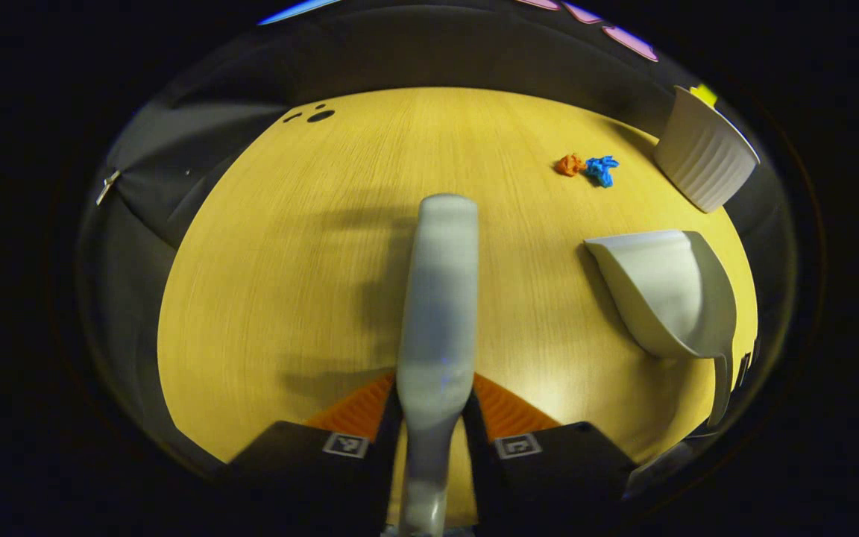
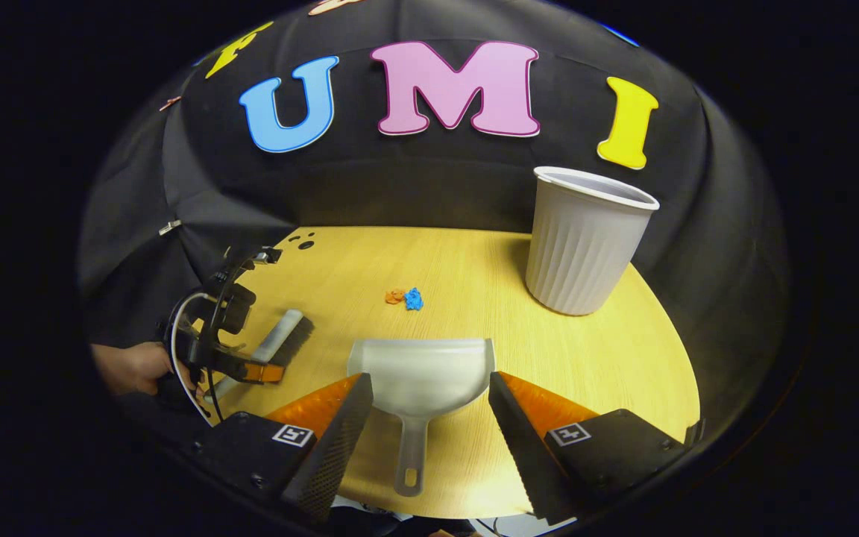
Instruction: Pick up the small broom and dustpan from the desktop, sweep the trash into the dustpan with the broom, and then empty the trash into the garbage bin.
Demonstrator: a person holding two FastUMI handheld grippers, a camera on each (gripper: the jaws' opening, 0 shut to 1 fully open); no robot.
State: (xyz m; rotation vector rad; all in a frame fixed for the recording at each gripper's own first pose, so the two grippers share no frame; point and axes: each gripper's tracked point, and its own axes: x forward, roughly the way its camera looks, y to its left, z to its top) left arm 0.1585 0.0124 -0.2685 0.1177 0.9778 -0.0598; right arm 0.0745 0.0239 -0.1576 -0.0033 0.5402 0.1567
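**Broom grabbed, dustpan still waiting**

The left gripper (image 1: 433, 418) is clenched on the small grey plastic broom (image 1: 437, 298). The right gripper (image 2: 426, 406) hangs wide open over the pale grey plastic dustpan (image 2: 420, 373), which lies flat on the yellow wooden desktop (image 2: 474, 261). Orange and blue crumpled paper scraps (image 2: 406, 297) sit just beyond the dustpan, unswept. The ribbed white garbage bin (image 2: 582, 242) stands behind the dustpan. Sweeping and emptying are both left.

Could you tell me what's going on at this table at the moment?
A person is tidying a wooden desktop with two handheld grippers. The left gripper is shut on the small broom. The right gripper is open, its fingers on either side of the dustpan, which lies on the desk, not yet gripped. Two scraps of trash, orange and blue, lie unswept ahead of the pan, with the white garbage bin standing beyond to the right.
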